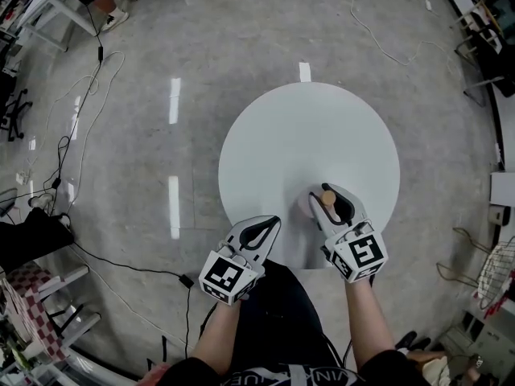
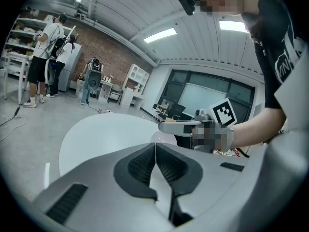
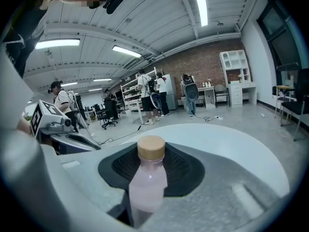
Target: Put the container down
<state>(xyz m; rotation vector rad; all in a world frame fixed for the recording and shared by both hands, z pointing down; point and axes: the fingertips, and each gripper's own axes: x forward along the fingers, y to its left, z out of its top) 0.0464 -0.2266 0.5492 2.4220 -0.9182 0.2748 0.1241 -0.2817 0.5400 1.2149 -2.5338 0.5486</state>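
The container is a pale pink bottle (image 3: pixel 146 182) with a round wooden cap (image 3: pixel 151 148). My right gripper (image 3: pixel 151 162) is shut on the bottle's body, and the cap stands up between the black pads. From the head view, bottle (image 1: pixel 307 206) and right gripper (image 1: pixel 328 195) sit over the near right part of the round white table (image 1: pixel 306 127); whether the bottle touches the top I cannot tell. My left gripper (image 1: pixel 272 222) is at the table's near edge, its jaws shut with nothing between them (image 2: pixel 155 147). In the left gripper view the bottle (image 2: pixel 164 138) shows beside the right gripper (image 2: pixel 190 127).
Grey floor surrounds the table, with cables (image 1: pixel 80 127) trailing at the left and one (image 1: pixel 386 34) at the far right. Furniture and gear crowd the left edge (image 1: pixel 32 240). Several people (image 3: pixel 149 98) stand by shelves far beyond the table.
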